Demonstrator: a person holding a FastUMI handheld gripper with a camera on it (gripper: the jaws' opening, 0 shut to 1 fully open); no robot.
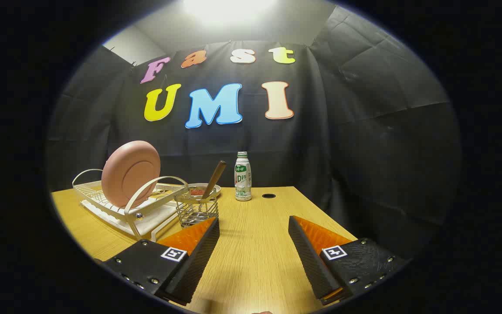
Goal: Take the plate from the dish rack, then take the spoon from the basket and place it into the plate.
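Plate (131,173) first: it stands on edge in the dish rack (146,213), in the left-middle of the frame, well ahead of the tool (254,226) and off to the left of its line of sight. Its flat underside is turned toward the camera and tipped back a little, so the rim runs roughly upright; by my reading the tool will have to swing left and come at the upper rim. The tool's fingers are spread wide with nothing between them, hanging over the bare wooden surface (255,261) at the bottom of the frame.

Just right of the rack, and ahead of the left finger, sits the wire basket (196,211). A wooden handle (215,179), presumably the spoon, leans out of it toward the upper right. Behind the basket a shallow dish (203,189) holds something red.

Near the centre a small bottle (242,176) stands upright by a round hole (268,196) in the surface. Its label carries green print, too small to make out. Each finger bears a square black-and-white marker.
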